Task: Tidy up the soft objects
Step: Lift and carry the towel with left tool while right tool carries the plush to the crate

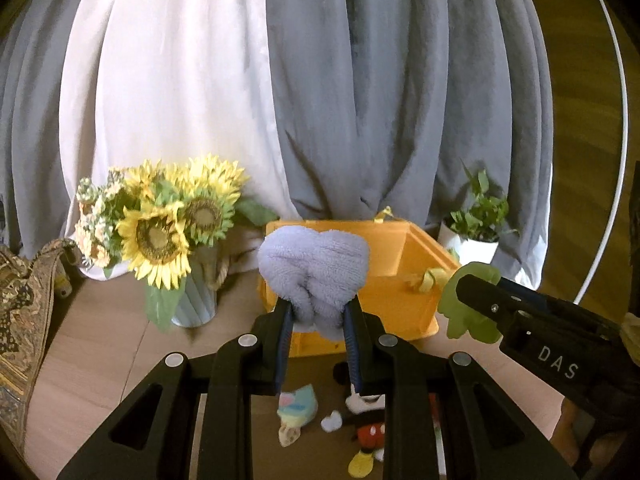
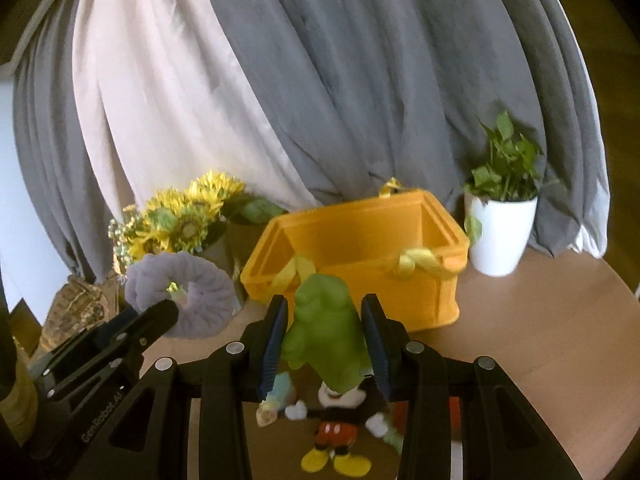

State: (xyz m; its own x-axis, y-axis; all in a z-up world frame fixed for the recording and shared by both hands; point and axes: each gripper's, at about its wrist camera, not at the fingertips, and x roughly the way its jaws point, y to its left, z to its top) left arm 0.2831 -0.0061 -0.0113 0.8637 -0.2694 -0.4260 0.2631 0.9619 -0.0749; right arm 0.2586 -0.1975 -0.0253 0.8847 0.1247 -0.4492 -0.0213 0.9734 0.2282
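Two grippers are gripping toys near the orange bin [image 2: 360, 256]: left gripper [image 1: 318, 322] clamping a lavender plush [image 1: 314, 268], right gripper [image 2: 324, 332] pinching a green plush [image 2: 326, 320].

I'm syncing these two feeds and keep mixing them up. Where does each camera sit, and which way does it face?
Left wrist view: rides the left gripper, looks forward over the lavender fuzzy ring it clamps toward the yellow bin; the right gripper enters from the right.
Right wrist view: rides the right gripper, shut on the green plush, facing the same bin; the left gripper enters from the left.
Both share the bin, sunflowers, the potted plant, the curtains and the Mickey Mouse plush below.
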